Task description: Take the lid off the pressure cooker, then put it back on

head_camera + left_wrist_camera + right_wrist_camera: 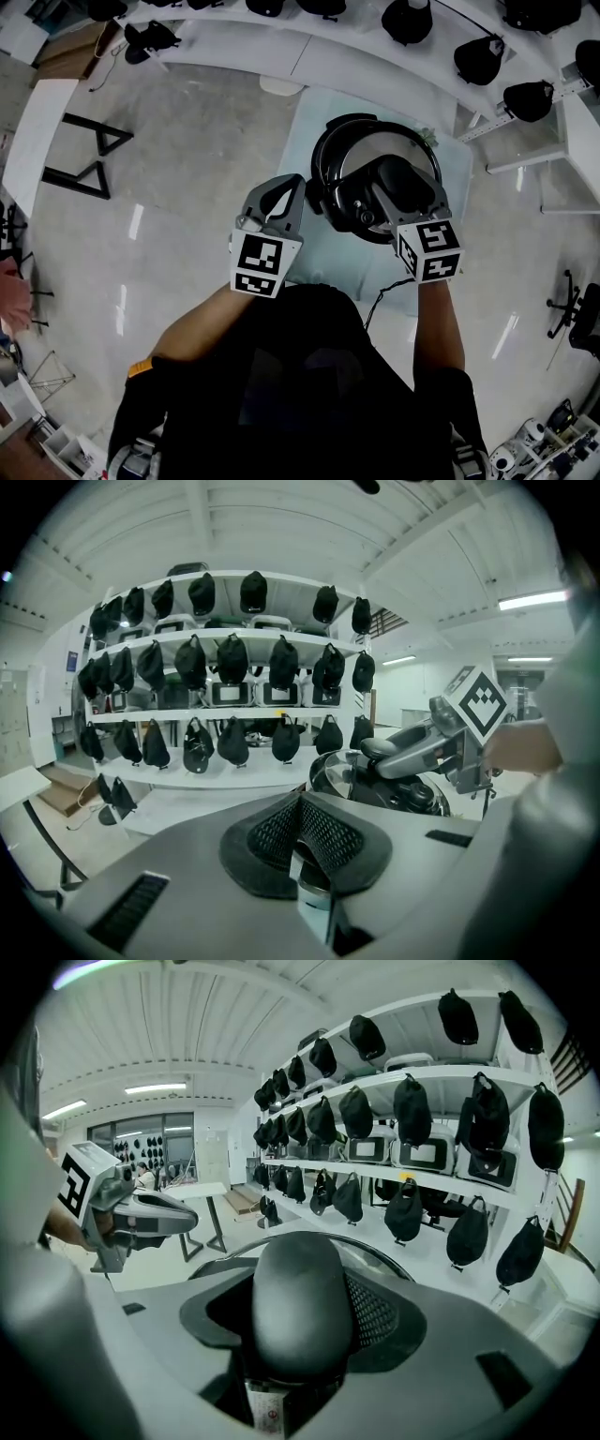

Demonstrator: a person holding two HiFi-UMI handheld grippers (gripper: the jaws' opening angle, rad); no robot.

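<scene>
right tool [382, 187] clamped on the lid handle [300, 1302] — lid [356, 211] over the pressure cooker [323, 150] on the table [305, 122], left tool [286, 192] closed on nothing, just beside the cooker

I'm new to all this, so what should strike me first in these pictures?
The pressure cooker on the pale table at the centre, with the right gripper shut on its black lid handle. The left gripper hangs just left of it, jaws together and empty. Behind, white shelves carry rows of dark cap-like things.
</scene>
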